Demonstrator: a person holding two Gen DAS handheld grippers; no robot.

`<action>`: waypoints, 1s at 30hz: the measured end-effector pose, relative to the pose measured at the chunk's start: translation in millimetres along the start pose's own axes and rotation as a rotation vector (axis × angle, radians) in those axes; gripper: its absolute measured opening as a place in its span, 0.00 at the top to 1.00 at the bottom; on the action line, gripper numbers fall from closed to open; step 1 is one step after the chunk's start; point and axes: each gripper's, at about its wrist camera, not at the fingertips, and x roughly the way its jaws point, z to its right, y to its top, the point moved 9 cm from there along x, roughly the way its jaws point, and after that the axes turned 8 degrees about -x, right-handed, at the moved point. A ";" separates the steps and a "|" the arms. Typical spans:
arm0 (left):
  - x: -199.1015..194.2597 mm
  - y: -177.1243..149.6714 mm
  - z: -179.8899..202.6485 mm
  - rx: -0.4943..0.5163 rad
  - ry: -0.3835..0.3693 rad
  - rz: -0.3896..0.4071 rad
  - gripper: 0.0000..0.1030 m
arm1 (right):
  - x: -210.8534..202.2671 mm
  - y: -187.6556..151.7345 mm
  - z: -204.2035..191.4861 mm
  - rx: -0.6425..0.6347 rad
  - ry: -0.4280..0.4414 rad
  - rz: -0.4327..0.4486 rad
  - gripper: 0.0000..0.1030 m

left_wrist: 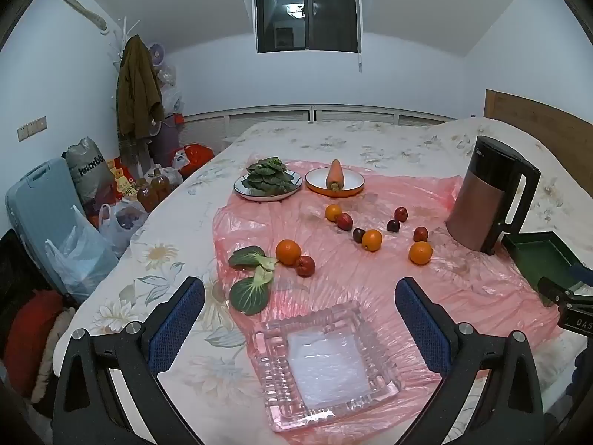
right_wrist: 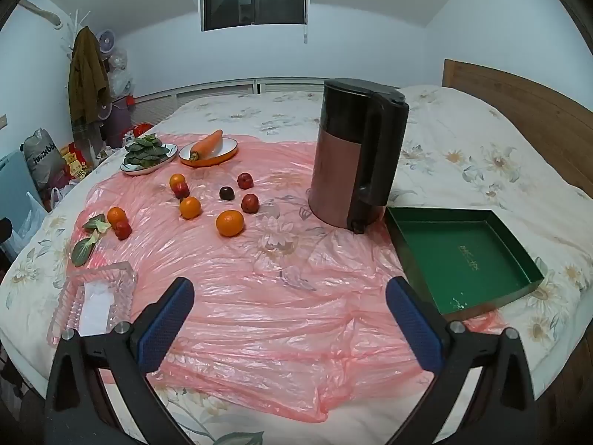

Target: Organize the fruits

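Both the left gripper (left_wrist: 299, 319) and right gripper (right_wrist: 290, 318) hang wide open and empty, fruit scattered ahead on the pink sheet (right_wrist: 259, 296), the nearest orange (left_wrist: 288, 252) probably closer to the left one.

Crinkled glossy plastic sheet (right_wrist: 259, 296), ribbed clear glass dish (left_wrist: 326, 367), wooden headboard (right_wrist: 519, 100)

Grey bag (left_wrist: 89, 165) on the floor left of the bed: we see large white letters, mirrored, and cannot read them.
Kettle (left_wrist: 485, 193) top rim: small brand mark, too small to read.
Green tray (right_wrist: 463, 256) floor: gold characters, illegible to us.
Black device (left_wrist: 576, 320) at the right edge of the left wrist view: we read "DAS", cut off.
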 end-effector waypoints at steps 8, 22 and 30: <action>0.2 -0.6 0.2 0.000 -0.001 -0.001 0.02 | 0.0 1.1 0.8 0.000 -0.009 0.011 0.00; 11.4 -10.2 -4.8 -0.008 0.004 -0.009 0.02 | 9.8 2.4 0.3 0.005 -0.013 0.019 0.00; 26.6 -11.0 -18.7 -0.018 0.016 -0.041 0.02 | 23.0 1.5 -4.5 0.014 0.009 0.005 0.00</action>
